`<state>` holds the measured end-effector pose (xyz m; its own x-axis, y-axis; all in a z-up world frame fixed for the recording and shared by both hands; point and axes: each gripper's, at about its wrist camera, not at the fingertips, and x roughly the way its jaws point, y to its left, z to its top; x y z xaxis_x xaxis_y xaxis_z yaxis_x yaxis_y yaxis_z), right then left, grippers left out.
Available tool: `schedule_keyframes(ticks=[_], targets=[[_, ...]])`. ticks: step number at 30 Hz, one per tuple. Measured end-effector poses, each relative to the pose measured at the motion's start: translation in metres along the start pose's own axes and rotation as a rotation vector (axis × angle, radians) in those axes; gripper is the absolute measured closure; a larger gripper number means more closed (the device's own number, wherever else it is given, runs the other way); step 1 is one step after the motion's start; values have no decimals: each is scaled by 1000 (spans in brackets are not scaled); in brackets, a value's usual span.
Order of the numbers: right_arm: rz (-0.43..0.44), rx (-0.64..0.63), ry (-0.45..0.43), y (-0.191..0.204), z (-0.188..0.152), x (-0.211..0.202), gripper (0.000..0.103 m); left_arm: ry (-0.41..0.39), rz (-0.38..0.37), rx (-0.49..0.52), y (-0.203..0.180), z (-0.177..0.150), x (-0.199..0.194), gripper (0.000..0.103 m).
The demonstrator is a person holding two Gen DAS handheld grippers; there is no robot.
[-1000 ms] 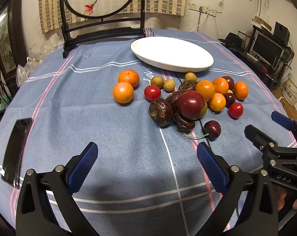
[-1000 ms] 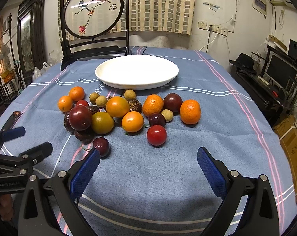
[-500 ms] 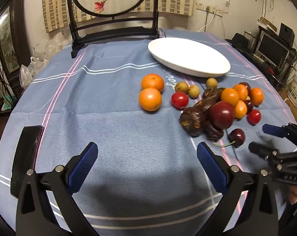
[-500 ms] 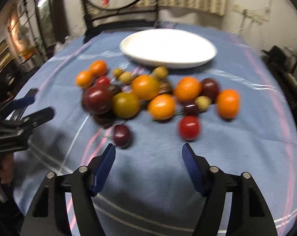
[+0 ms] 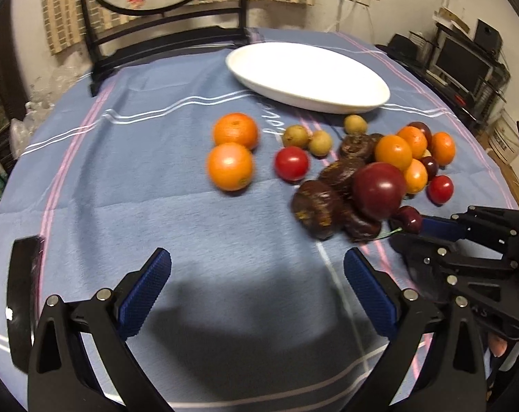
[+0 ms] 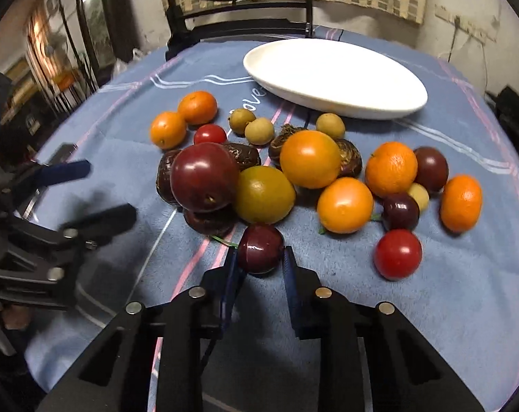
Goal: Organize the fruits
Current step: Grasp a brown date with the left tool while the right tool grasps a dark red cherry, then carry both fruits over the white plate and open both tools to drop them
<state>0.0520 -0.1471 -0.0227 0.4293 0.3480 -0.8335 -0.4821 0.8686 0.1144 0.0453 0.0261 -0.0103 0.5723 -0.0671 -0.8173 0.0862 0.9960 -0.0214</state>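
Note:
A heap of fruit lies on the blue tablecloth: oranges point(image 6: 309, 158), red tomatoes point(image 6: 398, 253), dark plums point(image 6: 204, 176), small tan longans point(image 6: 258, 131) and wrinkled brown fruits point(image 5: 316, 207). A white oval plate point(image 6: 335, 75) stands behind them. At the near edge of the heap, my right gripper point(image 6: 259, 266) is closing its jaws on a dark red cherry point(image 6: 260, 248), and both pads touch its sides. In the left wrist view the cherry point(image 5: 408, 218) sits at that gripper's tips point(image 5: 414, 231). My left gripper point(image 5: 257, 283) is open above bare cloth, left of the heap.
A dark phone point(image 5: 21, 305) lies at the table's near left edge. A black chair with a round painted panel point(image 6: 232, 3) stands behind the table. Two oranges point(image 5: 230, 166) and a tomato point(image 5: 291, 163) lie apart, left of the heap.
My right gripper came forward and down to the cherry, and its jaws went from wide open to shut on it. The left gripper shifted left and slightly lower, still open.

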Motion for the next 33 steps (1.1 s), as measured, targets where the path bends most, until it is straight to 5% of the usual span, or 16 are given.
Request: schedule_keyframes(ticks=[10, 14, 33], targets=[[36, 54, -32, -21, -7, -15, 77, 66, -49, 117, -22, 22, 37, 39], [35, 55, -23, -24, -7, -11, 77, 51, -115, 144, -28, 29, 41, 64], [-23, 24, -14, -19, 3, -1, 76, 24, -109, 161, -22, 18, 24, 65]])
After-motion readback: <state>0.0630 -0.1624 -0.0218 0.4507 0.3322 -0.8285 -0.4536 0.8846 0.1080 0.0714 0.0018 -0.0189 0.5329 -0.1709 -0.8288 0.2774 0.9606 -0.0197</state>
